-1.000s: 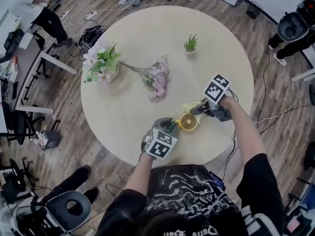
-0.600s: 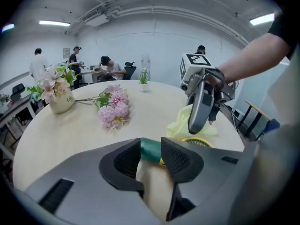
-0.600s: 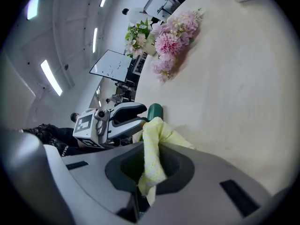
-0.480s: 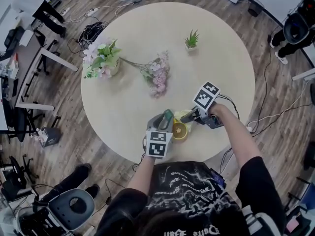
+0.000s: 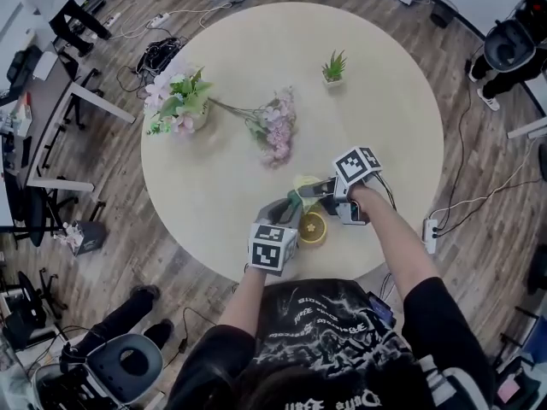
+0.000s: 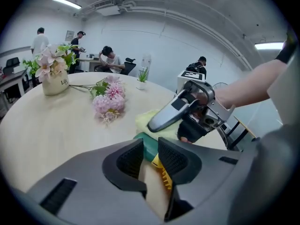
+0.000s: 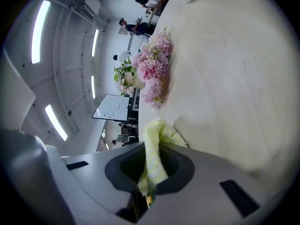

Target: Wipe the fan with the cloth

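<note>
- left hand-held gripper (image 6: 149, 150): jaws have just been closing and are now clamped on the fan (image 5: 313, 227). The green handle fills the gap between the pads, with the yellow toothed part just below.
- fan is at the near edge of the round surface (image 5: 385, 101), right in front of the person; resting or lifted, can't tell.
- right hand-held gripper (image 7: 152, 170): closed on the cloth (image 7: 157, 135), pale yellow-green, with a bunch sticking out past the jaw tips.
- head view: the cloth bunch sits just on the far side of the fan, by the green handle; touching or not, can't tell.
- progress, my read: both grips done and cloth brought to the fan. Wiping looks barely started, and nothing shows which parts are clean. Left to do: rub the yellow head and the handle.
- pink bouquet (image 5: 275, 131) and vase of flowers (image 5: 175, 109) are farther off, well apart from the fan.
</note>
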A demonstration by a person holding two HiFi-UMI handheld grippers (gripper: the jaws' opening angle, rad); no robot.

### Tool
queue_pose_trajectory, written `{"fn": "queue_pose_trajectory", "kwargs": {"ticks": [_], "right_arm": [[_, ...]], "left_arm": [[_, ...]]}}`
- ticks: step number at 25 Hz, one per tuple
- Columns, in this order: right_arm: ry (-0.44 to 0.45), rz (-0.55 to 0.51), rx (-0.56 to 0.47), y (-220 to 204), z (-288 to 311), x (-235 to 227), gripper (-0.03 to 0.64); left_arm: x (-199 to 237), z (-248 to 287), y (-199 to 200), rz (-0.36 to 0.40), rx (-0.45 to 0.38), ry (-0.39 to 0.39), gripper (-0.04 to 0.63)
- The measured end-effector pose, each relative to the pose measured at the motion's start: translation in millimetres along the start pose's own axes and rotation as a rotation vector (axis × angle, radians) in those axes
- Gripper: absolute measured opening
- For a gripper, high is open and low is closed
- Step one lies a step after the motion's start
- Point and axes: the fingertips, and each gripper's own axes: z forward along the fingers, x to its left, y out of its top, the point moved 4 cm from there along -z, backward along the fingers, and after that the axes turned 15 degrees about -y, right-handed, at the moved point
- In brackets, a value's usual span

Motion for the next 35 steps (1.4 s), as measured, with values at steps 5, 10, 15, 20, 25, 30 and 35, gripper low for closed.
{"fn": "queue_pose_trajectory", "kwargs": {"ticks": [5,10,15,20,25,30,35], "right_arm": [[0.1,0.063,-0.058,23.6,19.4,23.4,0.032],[0.072,-0.055,-0.264,44.5,-13.0,42.0,0.034],[0.273,-0.047,-0.487,19.0,-88.3,46.6,0.034],[0.269,0.106,-0.687,-41.6,-149.6,-2.6,0.034],[0.309,0.165,-0.819,-97.6,-156.0,-10.0,0.034],[0.316,0.21,-0.864,-140.3,-130.7,-1.2,0.034],[0.316,0.252,-0.898,-166.5,-105.6,5.3,0.034]], "left_arm": [[-8.6,3.0,-2.5,0.036,0.081,-0.079,0.117],[-7.3,-4.9,2.3,0.1,0.123,-0.123,0.195],[-6.7,-16.5,21.0,0.396,0.252,-0.288,0.195],[-16.5,-9.1,25.4,0.81,0.539,-0.479,0.221],[-25.3,5.5,6.6,1.137,0.809,-0.667,0.227],[-25.7,14.1,-16.3,1.483,1.017,-0.795,0.249],[-36.3,26.0,-19.0,1.661,1.039,-0.873,0.268]]}}
